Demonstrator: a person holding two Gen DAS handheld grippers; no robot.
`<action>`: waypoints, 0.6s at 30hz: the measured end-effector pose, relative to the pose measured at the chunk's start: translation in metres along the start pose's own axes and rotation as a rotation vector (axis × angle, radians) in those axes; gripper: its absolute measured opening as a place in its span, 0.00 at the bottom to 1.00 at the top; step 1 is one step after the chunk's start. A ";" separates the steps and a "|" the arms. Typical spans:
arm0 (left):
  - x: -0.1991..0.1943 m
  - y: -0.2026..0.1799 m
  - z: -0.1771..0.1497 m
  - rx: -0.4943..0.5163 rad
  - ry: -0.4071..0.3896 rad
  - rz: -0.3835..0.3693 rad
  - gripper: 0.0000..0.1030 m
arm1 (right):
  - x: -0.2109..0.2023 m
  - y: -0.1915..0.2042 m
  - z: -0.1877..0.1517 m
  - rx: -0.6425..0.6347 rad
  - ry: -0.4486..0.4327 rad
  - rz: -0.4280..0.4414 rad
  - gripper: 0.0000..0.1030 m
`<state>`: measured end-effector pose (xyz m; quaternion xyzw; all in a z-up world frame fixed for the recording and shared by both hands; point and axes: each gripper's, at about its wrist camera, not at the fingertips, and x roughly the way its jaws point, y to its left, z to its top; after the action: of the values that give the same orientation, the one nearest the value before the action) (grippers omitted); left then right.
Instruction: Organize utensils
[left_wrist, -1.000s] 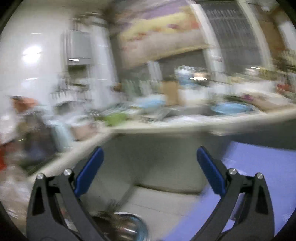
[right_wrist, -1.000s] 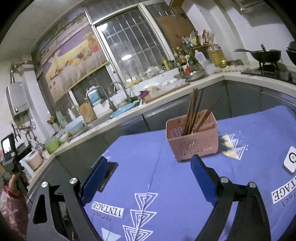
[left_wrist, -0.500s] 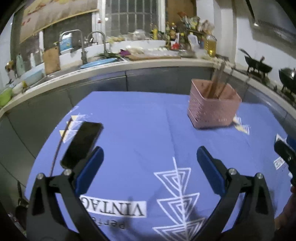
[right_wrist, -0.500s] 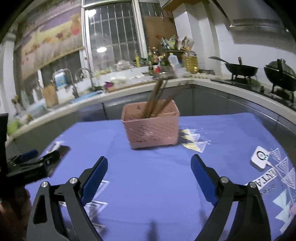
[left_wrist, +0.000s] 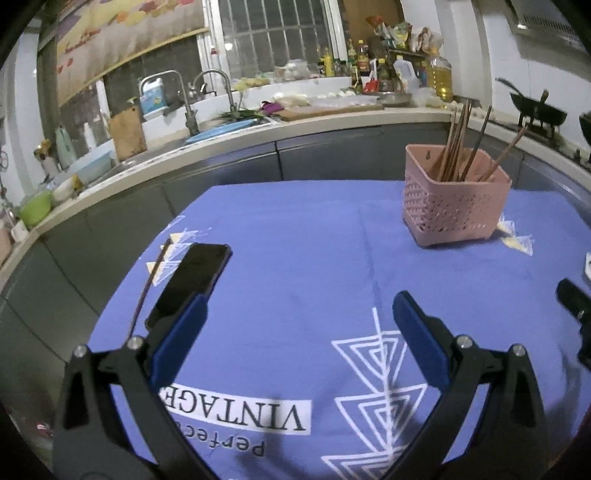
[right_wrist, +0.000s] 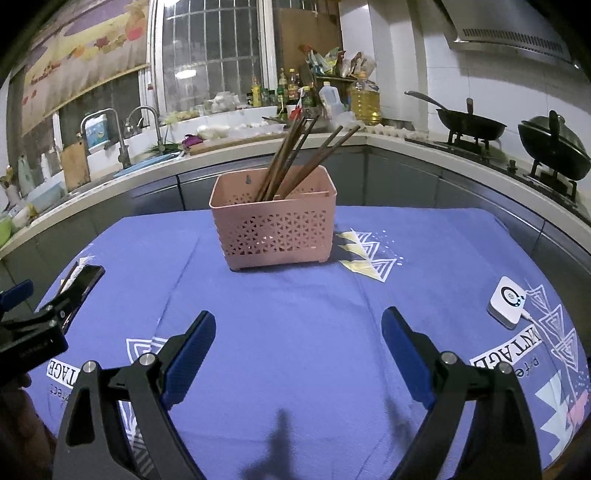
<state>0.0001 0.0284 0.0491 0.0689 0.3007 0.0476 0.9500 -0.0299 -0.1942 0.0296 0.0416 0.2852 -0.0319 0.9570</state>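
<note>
A pink perforated basket stands on the blue cloth, holding several brown chopsticks upright. It also shows in the left wrist view at the far right with its chopsticks. One loose chopstick lies at the cloth's left edge beside a black phone. My left gripper is open and empty above the cloth, near the phone. My right gripper is open and empty, in front of the basket.
A blue tablecloth printed with triangles covers the table. A small white device with a cable lies at the right. The left gripper shows at the left edge of the right wrist view. Kitchen counter, sink and woks lie behind.
The left gripper has swung from the counter and floor onto the table, then lowered slightly. The right gripper has turned to face the basket squarely. Both stay open.
</note>
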 end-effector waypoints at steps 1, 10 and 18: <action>0.000 -0.001 -0.001 0.009 0.000 0.006 0.94 | 0.000 0.000 0.000 -0.001 0.000 -0.004 0.87; -0.001 -0.003 -0.003 0.017 0.007 0.008 0.94 | -0.006 0.003 0.003 -0.022 -0.012 -0.034 0.90; -0.004 -0.006 -0.003 0.026 0.017 -0.003 0.94 | -0.009 0.001 0.003 -0.012 -0.008 -0.023 0.92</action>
<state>-0.0048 0.0221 0.0483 0.0804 0.3093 0.0430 0.9466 -0.0356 -0.1928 0.0376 0.0327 0.2819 -0.0413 0.9580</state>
